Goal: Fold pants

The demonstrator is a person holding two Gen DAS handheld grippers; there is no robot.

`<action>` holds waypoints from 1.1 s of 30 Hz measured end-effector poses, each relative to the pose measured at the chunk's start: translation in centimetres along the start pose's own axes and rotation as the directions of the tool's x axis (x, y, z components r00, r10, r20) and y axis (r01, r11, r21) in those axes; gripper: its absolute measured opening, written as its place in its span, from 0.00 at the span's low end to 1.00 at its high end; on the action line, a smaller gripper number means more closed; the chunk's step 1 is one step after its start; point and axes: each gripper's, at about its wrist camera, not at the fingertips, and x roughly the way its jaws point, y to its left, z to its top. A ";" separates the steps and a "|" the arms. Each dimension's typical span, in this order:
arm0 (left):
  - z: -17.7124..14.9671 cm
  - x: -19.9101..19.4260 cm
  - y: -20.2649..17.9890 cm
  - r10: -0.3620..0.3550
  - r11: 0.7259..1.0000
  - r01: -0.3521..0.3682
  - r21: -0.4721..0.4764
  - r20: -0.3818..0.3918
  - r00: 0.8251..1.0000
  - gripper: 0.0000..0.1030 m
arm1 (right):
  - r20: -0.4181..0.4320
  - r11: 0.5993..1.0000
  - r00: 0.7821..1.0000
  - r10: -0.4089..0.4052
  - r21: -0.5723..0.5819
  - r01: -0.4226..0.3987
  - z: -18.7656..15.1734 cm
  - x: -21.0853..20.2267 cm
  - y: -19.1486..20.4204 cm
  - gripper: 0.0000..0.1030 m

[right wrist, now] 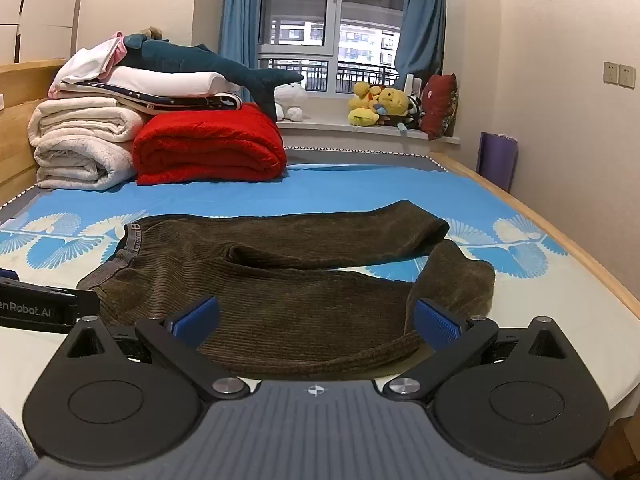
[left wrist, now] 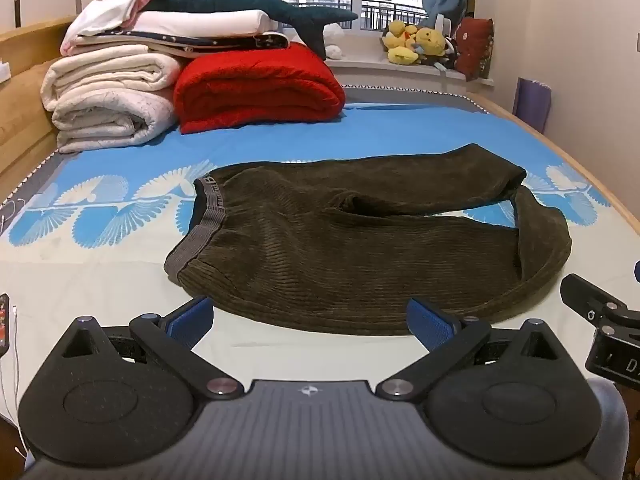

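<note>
Dark olive-brown corduroy pants (left wrist: 340, 240) lie flat on the bed, grey waistband (left wrist: 200, 232) at the left, legs running right. The near leg's end is folded back at the right (left wrist: 544, 240). My left gripper (left wrist: 310, 320) is open and empty, just short of the pants' near edge. In the right wrist view the pants (right wrist: 280, 288) lie the same way, and my right gripper (right wrist: 316, 320) is open and empty over the near leg's edge. Each gripper's body shows at the edge of the other's view.
The bed has a blue and white patterned sheet (left wrist: 100, 208) and a wooden frame (right wrist: 560, 240). Folded white blankets (left wrist: 108, 96), a red blanket (left wrist: 256, 84) and a plush shark (left wrist: 248, 4) are stacked at the far left. Stuffed toys (right wrist: 384, 108) sit on the windowsill.
</note>
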 end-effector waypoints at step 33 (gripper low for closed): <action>0.0 0.1 0.1 -0.019 1.000 0.019 -0.003 -0.005 1.000 1.00 | -0.003 1.000 1.000 0.004 0.006 -0.004 -0.3 0.3 0.0 0.99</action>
